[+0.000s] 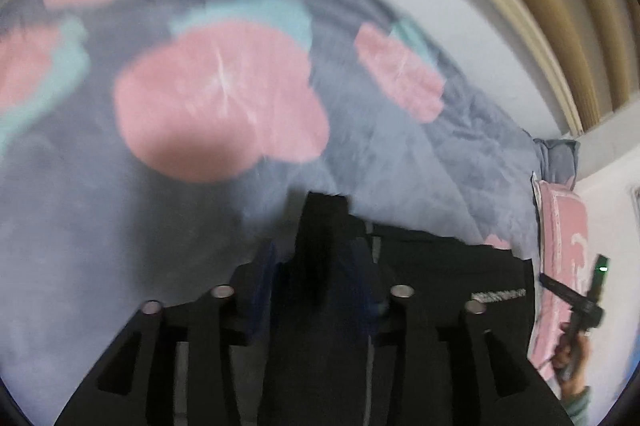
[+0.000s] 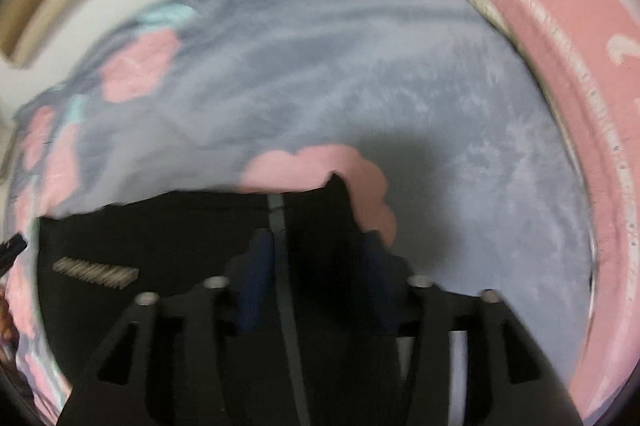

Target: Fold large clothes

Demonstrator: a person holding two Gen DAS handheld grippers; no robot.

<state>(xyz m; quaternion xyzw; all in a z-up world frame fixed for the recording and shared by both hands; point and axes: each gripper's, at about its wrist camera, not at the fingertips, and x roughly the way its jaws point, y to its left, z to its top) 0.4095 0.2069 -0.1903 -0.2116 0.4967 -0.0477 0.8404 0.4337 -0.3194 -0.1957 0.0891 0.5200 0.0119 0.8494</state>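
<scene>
A black garment (image 1: pixel 448 274) with a small white label hangs stretched between my two grippers above a bed. My left gripper (image 1: pixel 320 266) is shut on one top corner of it, with black cloth bunched between the blue fingers. My right gripper (image 2: pixel 316 250) is shut on the other top corner of the garment (image 2: pixel 160 226), beside a grey seam stripe. The right gripper also shows at the far right of the left wrist view (image 1: pixel 588 302). Both views are blurred by motion.
A grey-blue blanket (image 1: pixel 400 162) with pink flowers and teal leaves covers the bed below. A pink pillow (image 2: pixel 580 74) lies at the right. A white wall and tan curtain (image 1: pixel 560 6) stand behind.
</scene>
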